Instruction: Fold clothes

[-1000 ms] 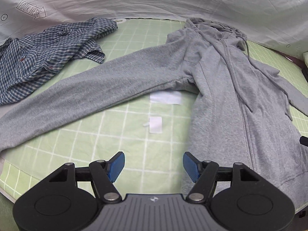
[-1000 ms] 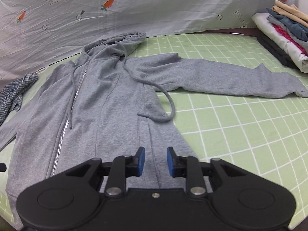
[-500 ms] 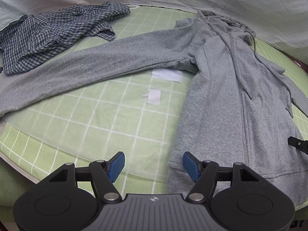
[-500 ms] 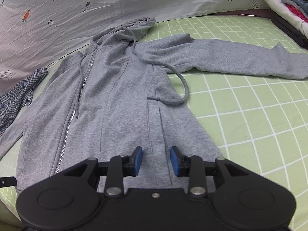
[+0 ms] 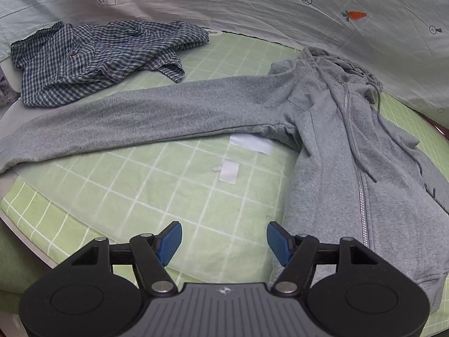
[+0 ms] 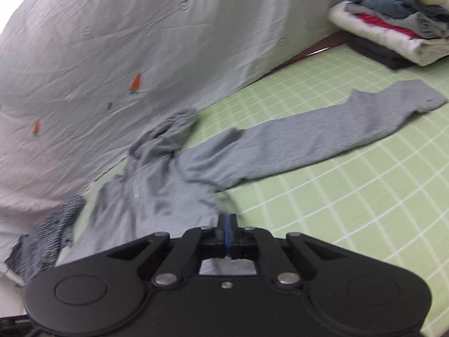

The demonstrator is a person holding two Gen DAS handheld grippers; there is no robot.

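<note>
A grey zip hoodie (image 5: 331,146) lies front up on the green checked mat, sleeves spread to both sides. My left gripper (image 5: 224,240) is open and empty, low over the mat just left of the hoodie's bottom hem. In the right wrist view the hoodie (image 6: 168,185) looks blurred and its right sleeve (image 6: 322,137) stretches to the right. My right gripper (image 6: 226,234) has its blue pads pressed together at the hoodie's lower right edge; whether cloth is pinched between them is hidden.
A crumpled blue plaid shirt (image 5: 92,59) lies at the far left, also seen in the right wrist view (image 6: 47,238). A stack of folded clothes (image 6: 393,19) stands at the far right. A white printed sheet (image 5: 252,5) hangs behind. Two white patches (image 5: 230,171) show on the mat.
My right gripper has gone from partly open to shut, and its view has swung up and tilted, now blurred. My left gripper has stayed open while its view shifted right along the mat.
</note>
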